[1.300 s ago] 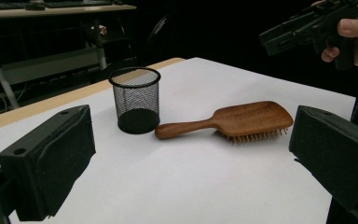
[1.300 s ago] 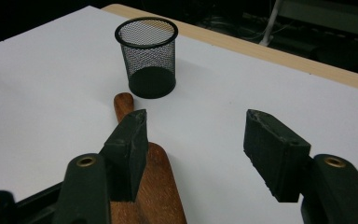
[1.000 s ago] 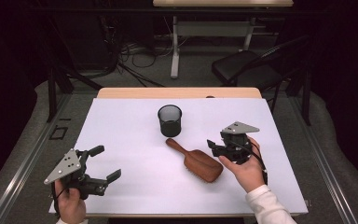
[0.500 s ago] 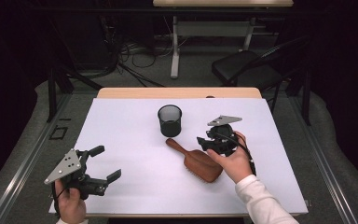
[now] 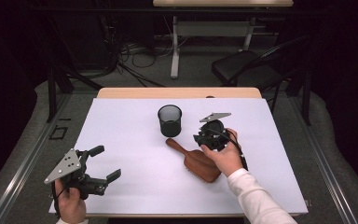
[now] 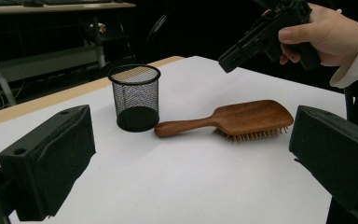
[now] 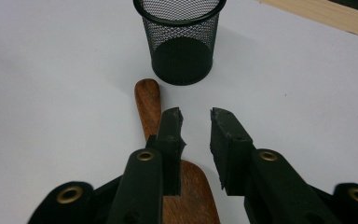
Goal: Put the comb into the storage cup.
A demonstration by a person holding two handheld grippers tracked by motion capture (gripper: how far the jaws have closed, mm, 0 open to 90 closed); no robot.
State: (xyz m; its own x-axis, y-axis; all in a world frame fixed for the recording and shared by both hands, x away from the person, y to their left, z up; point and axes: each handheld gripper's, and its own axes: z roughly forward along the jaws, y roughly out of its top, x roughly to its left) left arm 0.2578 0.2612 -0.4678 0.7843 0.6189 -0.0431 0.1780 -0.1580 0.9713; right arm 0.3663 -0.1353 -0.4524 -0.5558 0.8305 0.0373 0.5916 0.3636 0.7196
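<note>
Right gripper point(image 5: 204, 138) nearer hairbrush point(image 5: 196, 160), white table point(image 5: 121, 135)

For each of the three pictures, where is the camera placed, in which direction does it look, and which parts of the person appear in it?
High view: above the person's side, facing forward and down on the white table; both hands, left gripper and right gripper show.
Left gripper view: low on the left gripper, facing across the table; its two black jaws stand wide apart, and the right hand shows.
Right gripper view: on the right gripper, looking down along its narrowly parted jaws.
Shared by all: wooden hairbrush and mesh cup.
</note>
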